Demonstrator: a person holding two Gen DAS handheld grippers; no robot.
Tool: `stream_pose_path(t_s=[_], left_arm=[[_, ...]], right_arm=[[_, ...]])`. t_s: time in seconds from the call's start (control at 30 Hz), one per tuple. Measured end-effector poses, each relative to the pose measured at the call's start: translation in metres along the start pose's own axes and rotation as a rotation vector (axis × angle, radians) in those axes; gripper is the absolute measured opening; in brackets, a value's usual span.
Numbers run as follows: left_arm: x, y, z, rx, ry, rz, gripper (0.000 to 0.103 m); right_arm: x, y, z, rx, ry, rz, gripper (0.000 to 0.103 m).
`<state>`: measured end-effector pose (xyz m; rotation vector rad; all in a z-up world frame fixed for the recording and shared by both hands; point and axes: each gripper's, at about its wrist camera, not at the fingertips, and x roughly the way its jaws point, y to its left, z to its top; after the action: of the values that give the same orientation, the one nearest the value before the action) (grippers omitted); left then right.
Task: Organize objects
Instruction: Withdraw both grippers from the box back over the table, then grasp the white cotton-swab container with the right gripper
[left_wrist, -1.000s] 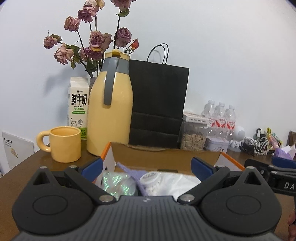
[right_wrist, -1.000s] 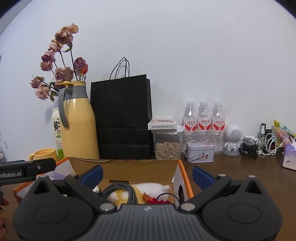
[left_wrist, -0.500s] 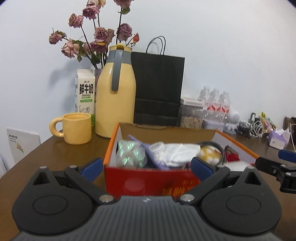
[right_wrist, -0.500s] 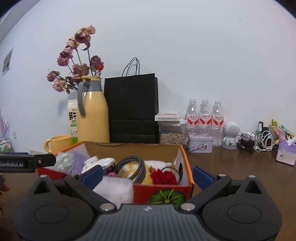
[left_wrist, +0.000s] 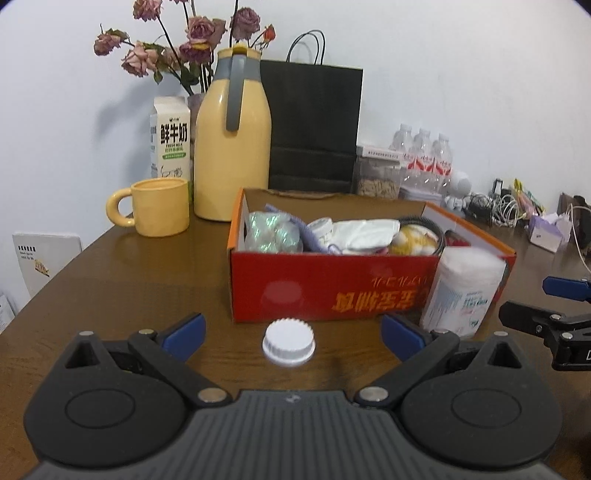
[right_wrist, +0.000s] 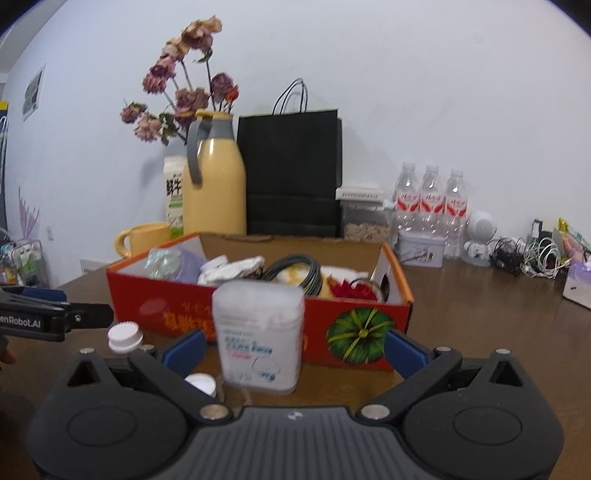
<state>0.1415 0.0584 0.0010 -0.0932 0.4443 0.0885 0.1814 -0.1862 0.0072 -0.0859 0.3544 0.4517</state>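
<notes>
**Mostly packed, with a few items left outside the box**

Nearest first, both grippers are empty with jaws spread wide: the left gripper (left_wrist: 291, 334) frames a white ribbed cap (left_wrist: 289, 342) on the wooden table (left_wrist: 122, 280), and the right gripper (right_wrist: 295, 347) frames a frosted plastic cotton-swab container (right_wrist: 258, 338) standing upright just in front of the box. A small round white lid (right_wrist: 200, 383) lies beside that container. These loose pieces look like what remains to be put away. Behind them, the red cardboard box (left_wrist: 332, 291) with orange edges is already crowded: an iridescent bundle, white packets, a coiled dark cable, something yellow and something red. Farther back stand a yellow mug (left_wrist: 159, 206), a yellow jug (left_wrist: 232, 147) and a black paper bag (left_wrist: 314, 125), seemingly not part of the sorting.
</notes>
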Motion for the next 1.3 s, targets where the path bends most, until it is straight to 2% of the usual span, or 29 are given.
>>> stream_pose_path(t_s=[0.2,0.53,0.67,0.87,0.97,1.03,1.07,1.3], left_arm=[[0.006,0.006,-0.003,-0.014,0.047,-0.009,0.103],[0.012,0.009,-0.006,-0.033,0.071,-0.022,0.103],[0.012,0.009,-0.005,-0.039,0.077,-0.021,0.103],[0.016,0.01,-0.006,-0.048,0.09,-0.017,0.103],[0.017,0.011,-0.006,-0.051,0.1,-0.012,0.103],[0.019,0.011,-0.006,-0.054,0.104,-0.009,0.103],[0.019,0.011,-0.006,-0.054,0.105,-0.008,0.103],[0.022,0.012,-0.007,-0.059,0.123,0.002,0.103]], right_arm=[[0.007,0.006,-0.003,-0.009,0.055,-0.001,0.103],[0.032,0.019,0.003,0.001,0.128,0.0,0.103],[0.049,0.024,0.011,0.041,0.16,-0.031,0.1],[0.066,0.025,0.015,0.104,0.176,-0.061,0.09],[0.068,0.026,0.014,0.106,0.175,-0.058,0.082],[0.069,0.026,0.014,0.104,0.178,-0.055,0.068],[0.07,0.026,0.014,0.105,0.179,-0.054,0.065],[0.065,0.027,0.012,0.099,0.155,-0.035,0.065]])
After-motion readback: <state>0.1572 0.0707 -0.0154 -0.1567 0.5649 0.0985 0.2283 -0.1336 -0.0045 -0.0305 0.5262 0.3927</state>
